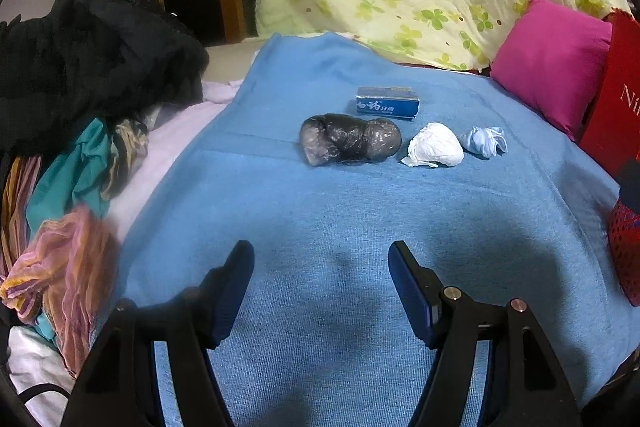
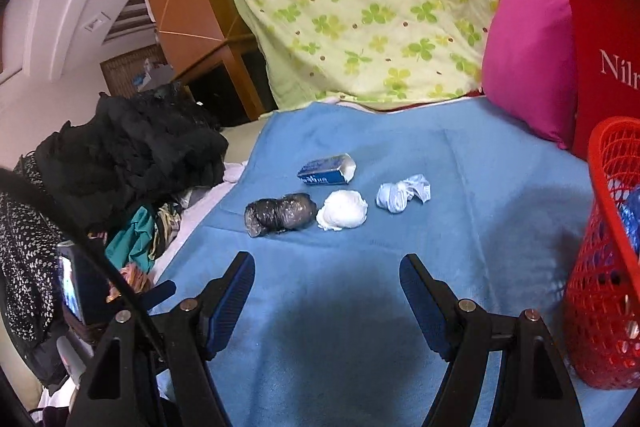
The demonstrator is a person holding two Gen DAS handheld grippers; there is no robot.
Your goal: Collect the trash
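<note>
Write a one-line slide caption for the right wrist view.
Open right gripper above blue blanket, facing black plastic bundle, white paper wad, pale blue wad, blue carton; red mesh basket alongside.

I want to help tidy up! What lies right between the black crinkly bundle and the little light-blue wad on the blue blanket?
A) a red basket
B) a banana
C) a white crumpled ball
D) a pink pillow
C: the white crumpled ball sits between the black crinkly bundle and the light-blue wad on the blue blanket.
</note>
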